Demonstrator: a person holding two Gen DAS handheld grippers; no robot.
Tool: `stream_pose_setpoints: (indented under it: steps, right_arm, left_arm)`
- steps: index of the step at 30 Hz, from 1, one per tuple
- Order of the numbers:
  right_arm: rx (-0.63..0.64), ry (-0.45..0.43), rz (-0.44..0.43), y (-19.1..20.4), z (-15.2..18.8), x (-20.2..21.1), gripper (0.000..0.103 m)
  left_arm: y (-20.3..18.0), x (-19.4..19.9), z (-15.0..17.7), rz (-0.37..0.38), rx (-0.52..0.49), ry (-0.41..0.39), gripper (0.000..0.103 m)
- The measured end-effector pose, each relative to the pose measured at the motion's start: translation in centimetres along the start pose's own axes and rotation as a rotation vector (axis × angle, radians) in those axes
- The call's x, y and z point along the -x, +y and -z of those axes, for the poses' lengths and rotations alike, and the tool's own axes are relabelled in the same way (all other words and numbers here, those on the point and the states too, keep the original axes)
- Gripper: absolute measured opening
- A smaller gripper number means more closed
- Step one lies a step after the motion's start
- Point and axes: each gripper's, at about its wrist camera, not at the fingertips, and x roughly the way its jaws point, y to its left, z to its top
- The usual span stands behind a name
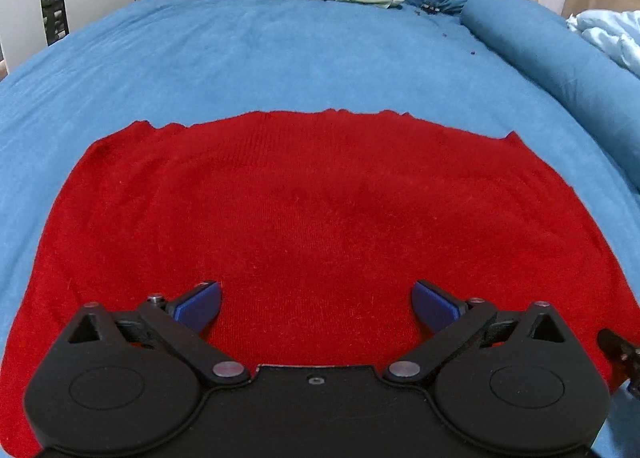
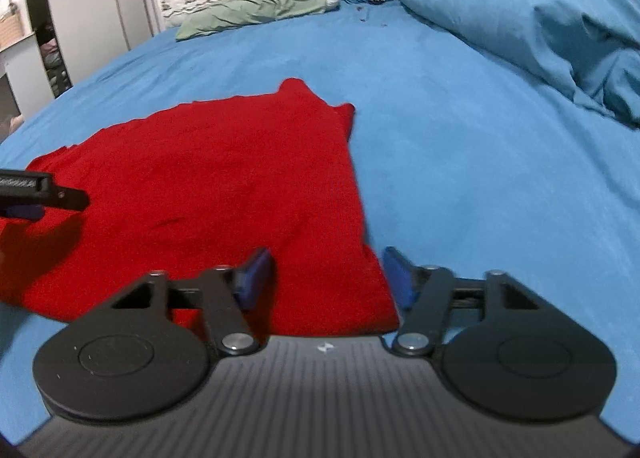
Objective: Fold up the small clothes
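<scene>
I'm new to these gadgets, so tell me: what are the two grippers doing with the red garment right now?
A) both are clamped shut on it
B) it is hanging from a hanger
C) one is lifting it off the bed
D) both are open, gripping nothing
D: the left gripper and right gripper both show wide-apart jaws, and the red garment lies flat on the bed.

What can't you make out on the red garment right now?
- Red garment near hem: left wrist view, hidden under the left hand-held gripper.
- Its left side: right wrist view, cut off by the frame edge.
- Its near right corner: right wrist view, blurred, partly behind the right hand-held gripper.
</scene>
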Motion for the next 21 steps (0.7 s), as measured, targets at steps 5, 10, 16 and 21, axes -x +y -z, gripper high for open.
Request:
stream_pose_setpoints:
  steps: [5, 10, 16, 21]
  right_arm:
    - [-0.002, 0.002, 0.013, 0.5, -0.5, 0.3, 0.027]
    - [-0.210, 0.037, -0.065, -0.9, -2.5, 0.7, 0.022]
    - [-0.303, -0.060, -0.263, 2.2, -9.0, 3.5, 0.022]
    - [-0.117, -0.090, -0.565, 12.4, -13.9, 4.3, 0.022]
  left_arm:
    - [-0.3, -0.3, -0.2, -0.015, -0.011, 0.028, 0.103]
    - [0.5, -0.4, -1.0, 0.014, 0.005, 0.059, 0.103]
    - [4.5, 4.1, -2.3, 0.078, 0.075, -0.032, 0.103]
    - [9.7, 9.1, -2.2, 0.033, 0.047, -0.134, 0.103]
